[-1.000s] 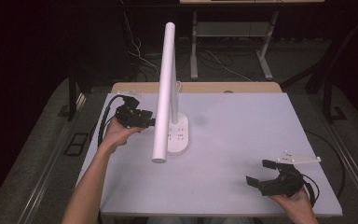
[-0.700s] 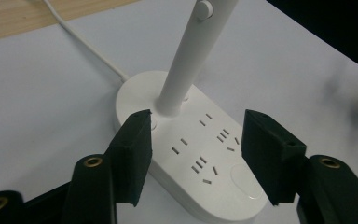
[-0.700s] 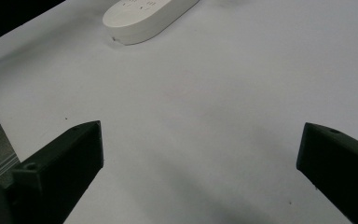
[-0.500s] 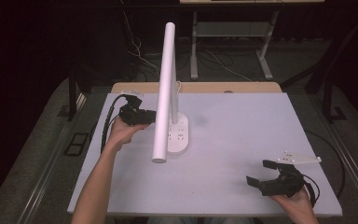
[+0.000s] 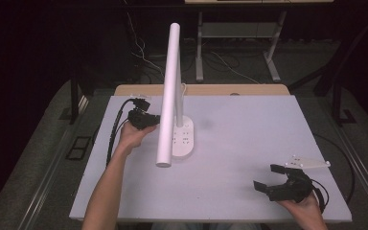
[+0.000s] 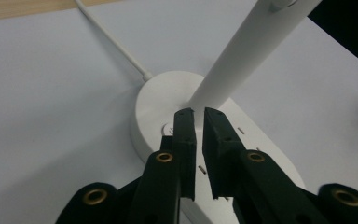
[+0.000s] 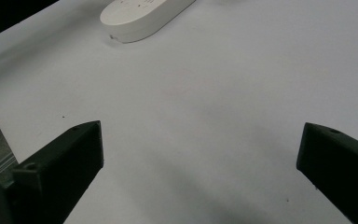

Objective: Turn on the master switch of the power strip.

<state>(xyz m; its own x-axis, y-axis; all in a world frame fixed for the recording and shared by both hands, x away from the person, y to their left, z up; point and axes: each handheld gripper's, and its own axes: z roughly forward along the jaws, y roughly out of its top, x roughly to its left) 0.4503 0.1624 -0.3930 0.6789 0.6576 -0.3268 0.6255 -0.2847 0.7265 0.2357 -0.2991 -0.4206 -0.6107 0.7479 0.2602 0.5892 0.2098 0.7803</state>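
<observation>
A: Fingers (image 6: pixel 189 140) on the left gripper (image 5: pixel 141 117) have just been closing; now nearly together, nothing between them, tips over the lamp base (image 6: pixel 154 107) by the foot of the stem (image 6: pixel 233 65).

B: Moved since a second ago?

A: Yes, in the high view the left hand went from left of the lamp (image 5: pixel 172 96) in to the base, centre-left of frame. Looks like it's set to press a switch there.

B: Right side?

A: Right gripper (image 5: pixel 273 179) sits lower right on the tabletop (image 5: pixel 249 124), same spot, fingers wide apart, empty.

B: Any brand or label?

A: None readable. Small marks on the base, too faint to read.
</observation>
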